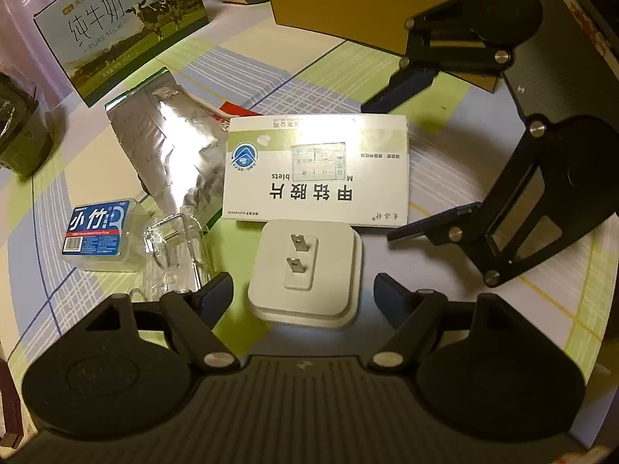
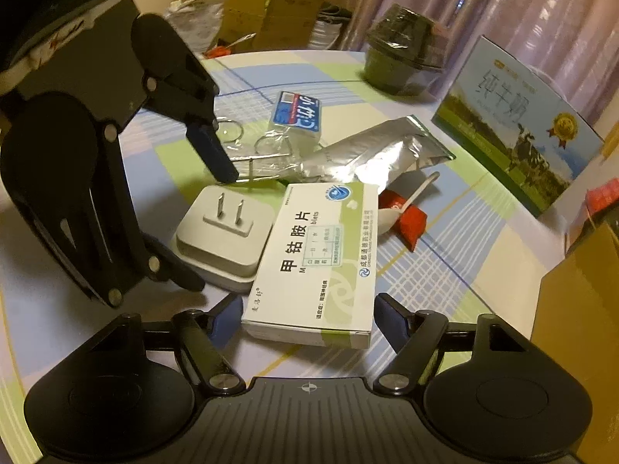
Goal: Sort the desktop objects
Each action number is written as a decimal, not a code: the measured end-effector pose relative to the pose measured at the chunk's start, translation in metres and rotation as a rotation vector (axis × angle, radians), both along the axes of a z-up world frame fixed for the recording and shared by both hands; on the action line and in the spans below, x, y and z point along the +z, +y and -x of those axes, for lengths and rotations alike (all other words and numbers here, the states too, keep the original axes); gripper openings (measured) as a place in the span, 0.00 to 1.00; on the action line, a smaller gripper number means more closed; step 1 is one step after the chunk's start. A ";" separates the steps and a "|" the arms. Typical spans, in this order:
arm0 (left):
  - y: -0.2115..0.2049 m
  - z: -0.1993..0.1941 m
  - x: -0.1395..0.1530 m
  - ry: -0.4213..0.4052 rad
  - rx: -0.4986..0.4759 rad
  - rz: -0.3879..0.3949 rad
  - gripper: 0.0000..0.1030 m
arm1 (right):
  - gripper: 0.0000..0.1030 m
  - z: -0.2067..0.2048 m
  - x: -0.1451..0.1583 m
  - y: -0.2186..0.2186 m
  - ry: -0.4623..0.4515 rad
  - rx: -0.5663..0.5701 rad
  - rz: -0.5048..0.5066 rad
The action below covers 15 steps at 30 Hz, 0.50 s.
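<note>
left wrist: close, steeply down | right wrist: close, down | shared: medicine box (image 1: 316,172)

The left gripper (image 1: 303,290) stood open around a white plug adapter (image 1: 305,270), whose two prongs pointed up; its blue pads did not touch it. Just behind the adapter lay a white medicine box (image 1: 317,170). The right gripper (image 1: 390,170) framed the right end of this box, jaws apart. At left were a foil pouch (image 1: 170,147) and a blue floss box (image 1: 96,232).
</note>
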<state>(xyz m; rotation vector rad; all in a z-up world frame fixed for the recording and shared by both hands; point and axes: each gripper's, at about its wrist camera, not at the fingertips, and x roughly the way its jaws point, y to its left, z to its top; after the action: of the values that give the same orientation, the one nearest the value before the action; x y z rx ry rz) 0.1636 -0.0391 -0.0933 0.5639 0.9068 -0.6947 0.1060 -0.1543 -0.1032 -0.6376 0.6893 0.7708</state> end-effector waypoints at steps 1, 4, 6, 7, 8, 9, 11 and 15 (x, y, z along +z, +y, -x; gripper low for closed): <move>0.000 -0.001 0.000 0.001 0.005 0.004 0.73 | 0.69 0.001 0.001 -0.002 -0.002 -0.008 -0.009; -0.002 -0.002 -0.001 0.000 0.005 0.010 0.66 | 0.68 0.003 0.006 -0.010 -0.001 -0.043 -0.036; -0.003 -0.003 -0.002 0.001 0.011 0.011 0.59 | 0.68 0.003 0.010 -0.017 0.003 -0.072 -0.047; -0.003 -0.003 -0.002 0.000 0.015 0.009 0.59 | 0.68 0.004 0.013 -0.021 0.007 -0.090 -0.058; -0.003 -0.002 -0.002 -0.002 0.020 0.010 0.59 | 0.68 0.005 0.015 -0.027 0.012 -0.112 -0.070; -0.003 -0.002 -0.001 -0.001 0.027 0.010 0.59 | 0.68 0.005 0.017 -0.032 0.017 -0.132 -0.080; -0.003 0.000 -0.001 0.008 0.043 0.011 0.58 | 0.68 0.011 0.020 -0.044 0.028 -0.170 -0.093; -0.005 0.008 0.003 0.021 0.084 0.018 0.56 | 0.68 0.023 0.023 -0.071 0.094 -0.270 -0.142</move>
<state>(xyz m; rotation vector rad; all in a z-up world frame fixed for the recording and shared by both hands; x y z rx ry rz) 0.1555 -0.0436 -0.0901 0.5009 0.9375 -0.6328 0.0826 -0.2253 -0.0801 -0.3714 0.7814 0.5955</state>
